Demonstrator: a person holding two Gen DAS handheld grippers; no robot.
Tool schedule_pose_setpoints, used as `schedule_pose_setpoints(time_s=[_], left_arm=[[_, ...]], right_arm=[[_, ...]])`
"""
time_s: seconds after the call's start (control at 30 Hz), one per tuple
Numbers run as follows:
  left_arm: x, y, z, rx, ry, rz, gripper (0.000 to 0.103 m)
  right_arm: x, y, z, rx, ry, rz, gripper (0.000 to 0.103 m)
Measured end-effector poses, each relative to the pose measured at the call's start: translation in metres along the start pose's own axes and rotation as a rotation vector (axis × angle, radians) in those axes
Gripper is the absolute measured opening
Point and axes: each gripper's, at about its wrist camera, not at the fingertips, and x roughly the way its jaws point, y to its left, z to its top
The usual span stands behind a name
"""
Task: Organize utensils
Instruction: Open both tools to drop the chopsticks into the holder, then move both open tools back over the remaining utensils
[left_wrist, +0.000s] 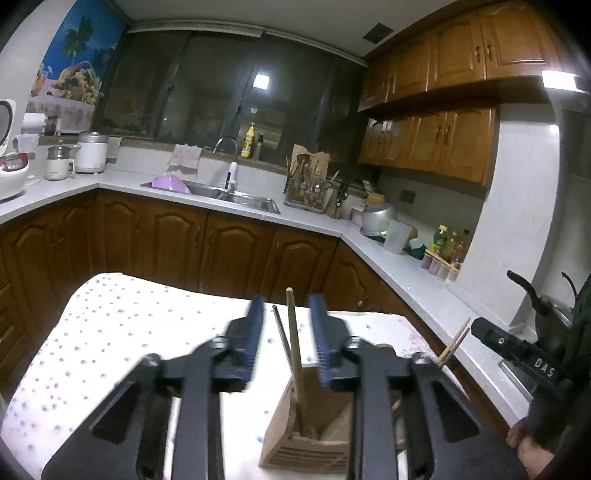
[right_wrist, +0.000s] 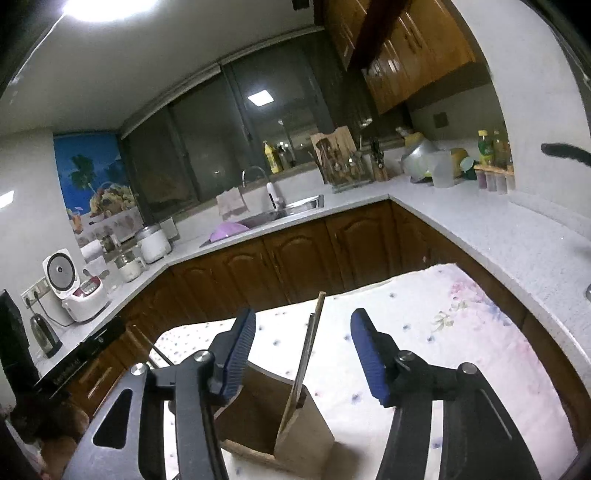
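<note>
A wooden utensil holder (left_wrist: 306, 424) (right_wrist: 295, 435) stands on the dotted tablecloth (left_wrist: 129, 332) (right_wrist: 443, 332). In the left wrist view a wooden stick (left_wrist: 293, 339) and a thin dark stick (left_wrist: 282, 332) stand upright in it. My left gripper (left_wrist: 287, 299) is open around them, its blue pads clear of both. In the right wrist view a pair of chopsticks (right_wrist: 314, 332) leans out of another compartment. My right gripper (right_wrist: 303, 314) is open wide, and its pads do not touch them. Those chopsticks (left_wrist: 454, 343) also show beside the right gripper's body (left_wrist: 517, 350).
A white counter (left_wrist: 332, 229) wraps around the room behind the table, with a sink (left_wrist: 236, 195), a utensil rack (left_wrist: 310, 184), pots and bottles (left_wrist: 447, 243). A rice cooker (right_wrist: 74, 288) and a kettle sit on the left counter. Brown cabinets stand below.
</note>
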Motion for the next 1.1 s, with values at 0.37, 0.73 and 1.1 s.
schedule_pose_setpoints(time_s=[0.37,0.73,1.1], left_arm=[[-0.047,0.013,-0.012,0.002,0.008,0.024,0.074],[-0.106,0.021,-0.051,0.033,0.094,0.04,0.081],[-0.156,0.024,-0.092,0.012,0.147,0.033,0.09]], right_arm=[[-0.045,0.001,-0.011,-0.011,-0.038,0.04,0.089],[-0.088,0.008,-0.051,-0.033,0.044,0.048,0.09],[-0.14,0.017,-0.096,-0.045,0.059,0.036,0.103]])
